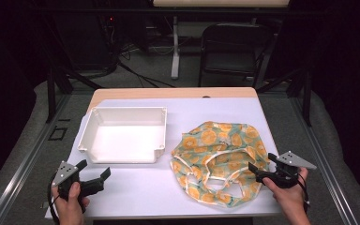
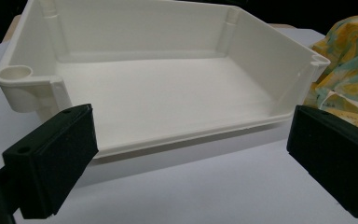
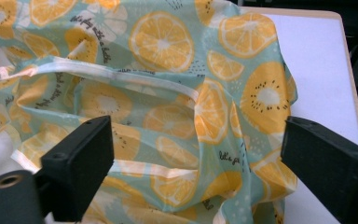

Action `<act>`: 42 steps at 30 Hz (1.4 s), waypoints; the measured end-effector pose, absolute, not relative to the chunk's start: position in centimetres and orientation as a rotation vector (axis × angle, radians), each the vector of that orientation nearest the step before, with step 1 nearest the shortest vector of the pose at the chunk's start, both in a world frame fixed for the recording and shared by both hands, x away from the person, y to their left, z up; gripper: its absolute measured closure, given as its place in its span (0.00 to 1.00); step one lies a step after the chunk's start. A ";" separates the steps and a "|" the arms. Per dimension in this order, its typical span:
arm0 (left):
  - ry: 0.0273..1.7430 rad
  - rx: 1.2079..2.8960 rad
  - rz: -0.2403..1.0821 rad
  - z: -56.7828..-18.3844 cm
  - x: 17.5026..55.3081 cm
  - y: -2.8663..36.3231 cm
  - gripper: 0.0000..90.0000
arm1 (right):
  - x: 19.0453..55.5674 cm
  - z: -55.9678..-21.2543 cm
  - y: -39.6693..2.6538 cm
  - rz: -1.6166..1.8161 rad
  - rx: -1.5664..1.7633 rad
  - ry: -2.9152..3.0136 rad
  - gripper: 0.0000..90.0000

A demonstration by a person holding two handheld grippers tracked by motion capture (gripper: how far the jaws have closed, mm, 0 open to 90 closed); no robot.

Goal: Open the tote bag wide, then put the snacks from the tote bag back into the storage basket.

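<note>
With both sets of fingers wide open and empty, the right gripper [image 1: 264,169] should pinch the orange-print cloth [image 1: 218,157] by its pale hem, while the left gripper [image 1: 95,173] waits near the white tray [image 1: 91,129].

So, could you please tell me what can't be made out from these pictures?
- Bib: its underside and inner folds are hidden by its own crumpled fabric in the high view.
- Bib's printed lettering: too small and blurred to read in the right gripper view.
- White tray: the near left corner is covered by a black jaw in the left gripper view.
</note>
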State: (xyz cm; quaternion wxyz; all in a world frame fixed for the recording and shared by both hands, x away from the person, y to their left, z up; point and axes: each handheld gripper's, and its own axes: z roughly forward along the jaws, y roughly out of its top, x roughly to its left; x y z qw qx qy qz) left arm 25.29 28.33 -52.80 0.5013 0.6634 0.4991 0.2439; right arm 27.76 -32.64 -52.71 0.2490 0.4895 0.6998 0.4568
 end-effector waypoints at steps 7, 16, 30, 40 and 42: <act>1.227 1.538 0.563 -51.1 24.6 26.2 0.07 | 27.8 -52.3 -32.7 1.316 1.345 1.873 0.22; 1.147 1.654 0.601 -50.8 25.4 22.1 0.10 | 28.5 -52.5 -33.3 1.291 1.431 1.852 0.38; 1.050 1.711 0.535 -50.8 26.4 16.8 0.17 | 28.6 -52.5 -33.5 1.188 1.509 1.766 0.50; 1.013 1.749 0.503 -50.9 27.4 12.9 0.19 | 28.4 -52.0 -32.9 1.213 1.486 1.774 0.46; 1.001 1.755 0.496 -50.9 27.6 12.1 0.19 | 28.3 -51.7 -32.6 1.232 1.473 1.780 0.47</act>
